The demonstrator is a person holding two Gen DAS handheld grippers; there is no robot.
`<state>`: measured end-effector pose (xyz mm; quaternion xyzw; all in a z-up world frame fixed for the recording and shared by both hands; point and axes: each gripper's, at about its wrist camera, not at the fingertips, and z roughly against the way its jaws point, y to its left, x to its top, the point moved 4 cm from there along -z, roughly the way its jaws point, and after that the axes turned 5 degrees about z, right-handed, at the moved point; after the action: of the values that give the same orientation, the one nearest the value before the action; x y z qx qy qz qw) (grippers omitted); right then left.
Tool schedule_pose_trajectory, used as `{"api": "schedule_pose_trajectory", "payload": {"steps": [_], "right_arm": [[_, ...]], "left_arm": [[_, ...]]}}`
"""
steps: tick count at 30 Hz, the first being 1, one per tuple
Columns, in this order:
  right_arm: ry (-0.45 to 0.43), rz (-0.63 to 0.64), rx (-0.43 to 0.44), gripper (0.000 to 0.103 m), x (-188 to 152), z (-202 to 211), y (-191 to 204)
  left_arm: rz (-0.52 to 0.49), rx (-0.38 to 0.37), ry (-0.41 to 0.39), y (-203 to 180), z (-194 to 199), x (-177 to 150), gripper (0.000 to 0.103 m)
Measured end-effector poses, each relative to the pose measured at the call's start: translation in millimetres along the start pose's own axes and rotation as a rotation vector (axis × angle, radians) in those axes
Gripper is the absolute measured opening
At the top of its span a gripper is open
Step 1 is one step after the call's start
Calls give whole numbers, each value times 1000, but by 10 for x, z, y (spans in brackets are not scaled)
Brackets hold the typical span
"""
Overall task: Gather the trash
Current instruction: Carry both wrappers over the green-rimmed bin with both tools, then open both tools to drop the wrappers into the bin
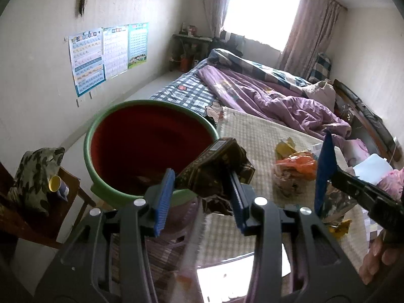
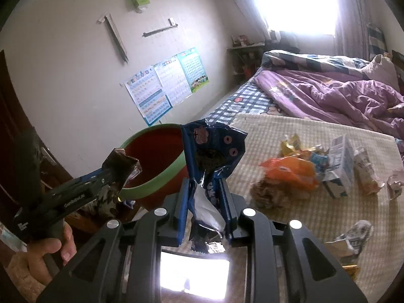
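Both hands are mid-carry, bringing litter off the bed to the bin; the left hand-held gripper [image 1: 202, 197] is closed down to a narrow gap on a dark brown wrapper [image 1: 217, 164], crumpled and pinched between the blue pads, and the right hand-held gripper [image 2: 204, 202] is nearly closed on a blue snack packet [image 2: 212, 151], gripped by its lower end. In the left wrist view the brown wrapper sits at centre frame, its upper end overlapping the near rim of the green bucket [image 1: 88, 136] with the red inside, which fills the centre-left; its long axis runs from lower right up toward upper left, leaning over the bucket's mouth. In the right wrist view the blue packet stands roughly upright in centre frame, long axis vertical, torn top uppermost, just right of the bucket's rim and, by my judgement, not yet over the opening. The next move looks to be carrying each piece clear over the rim and opening the jaws so it drops inside, the left one first since it appears nearer. More trash remains on the cream mat [image 2: 315, 214] of the bed: an orange bag [image 2: 290, 171] and small cartons [image 2: 341, 161] at right of frame.
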<state>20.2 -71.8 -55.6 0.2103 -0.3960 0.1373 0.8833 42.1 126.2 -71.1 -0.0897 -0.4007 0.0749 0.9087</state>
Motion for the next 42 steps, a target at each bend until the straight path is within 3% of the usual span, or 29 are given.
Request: {"api": "schedule_pose_trajectory", "payload": {"steps": [12, 19, 33, 39, 41, 42], "right_arm": [[23, -17, -27, 24, 26, -363, 273], [-6, 33, -20, 24, 236, -553, 441], [23, 72, 84, 24, 511, -1396, 870], [33, 67, 85, 25, 537, -1489, 861], [38, 82, 86, 33, 552, -1507, 881], [42, 89, 84, 39, 553, -1517, 893]], "left_arm": [[13, -7, 27, 472, -162, 64, 41], [24, 10, 18, 663, -265, 169, 41], [33, 77, 58, 984, -632, 309, 41], [41, 71, 65, 1033, -707, 348, 41], [48, 74, 64, 1046, -728, 362, 43], [52, 72, 66, 1046, -739, 366, 53]]}}
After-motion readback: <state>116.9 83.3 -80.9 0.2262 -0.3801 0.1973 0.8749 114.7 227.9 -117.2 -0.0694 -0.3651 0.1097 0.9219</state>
